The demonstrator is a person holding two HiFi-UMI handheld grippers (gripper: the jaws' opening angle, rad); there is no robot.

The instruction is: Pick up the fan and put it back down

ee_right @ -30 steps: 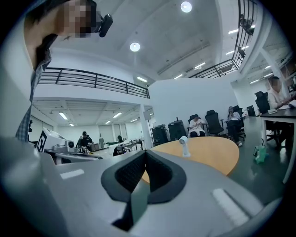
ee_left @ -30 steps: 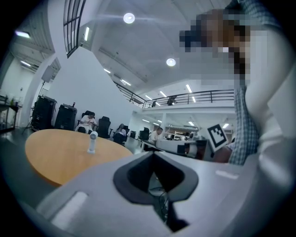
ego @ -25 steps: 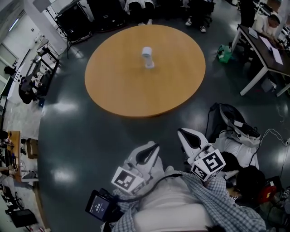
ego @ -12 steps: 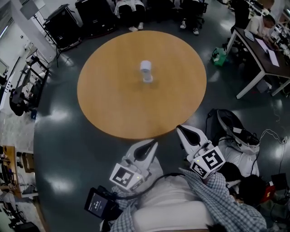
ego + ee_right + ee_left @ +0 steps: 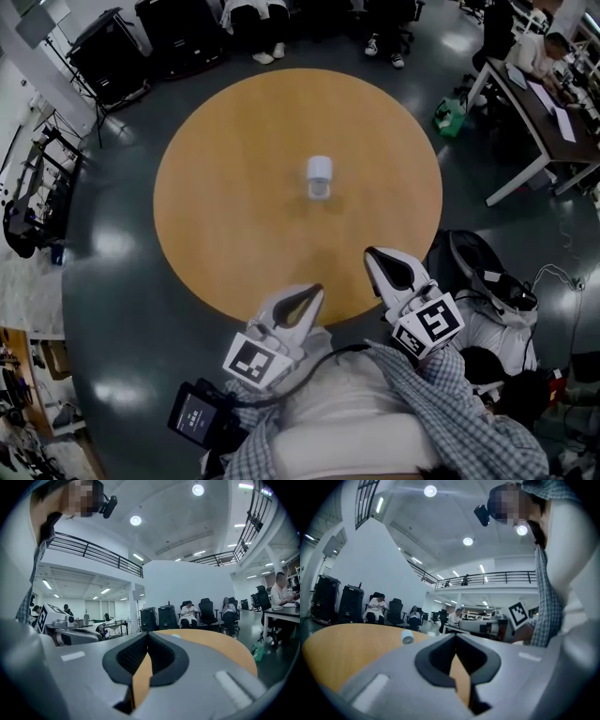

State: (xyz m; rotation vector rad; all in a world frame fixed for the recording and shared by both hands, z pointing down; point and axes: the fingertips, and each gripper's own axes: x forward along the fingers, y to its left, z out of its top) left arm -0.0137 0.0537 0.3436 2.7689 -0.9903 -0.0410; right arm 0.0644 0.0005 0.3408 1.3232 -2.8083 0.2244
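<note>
A small white fan (image 5: 320, 176) stands upright near the middle of the round wooden table (image 5: 225, 197). My left gripper (image 5: 317, 291) is shut and empty, its tip just over the table's near edge. My right gripper (image 5: 370, 253) is also shut and empty, a little further in over the near edge. Both point level toward the fan and stay well short of it. In the left gripper view the fan (image 5: 407, 639) shows far off to the left of the closed left gripper (image 5: 456, 635). In the right gripper view the closed right gripper (image 5: 147, 633) hides most of the tabletop (image 5: 220, 646).
A dark backpack (image 5: 478, 262) lies on the floor right of the table. A desk (image 5: 539, 103) with a seated person stands at the far right, a green bag (image 5: 450, 117) near it. Black cases (image 5: 103, 47) and seated people line the far side.
The person has stepped toward the table. Both grippers moved forward from over the floor to the table's near edge, and the fan now sits closer. Both stay shut.
</note>
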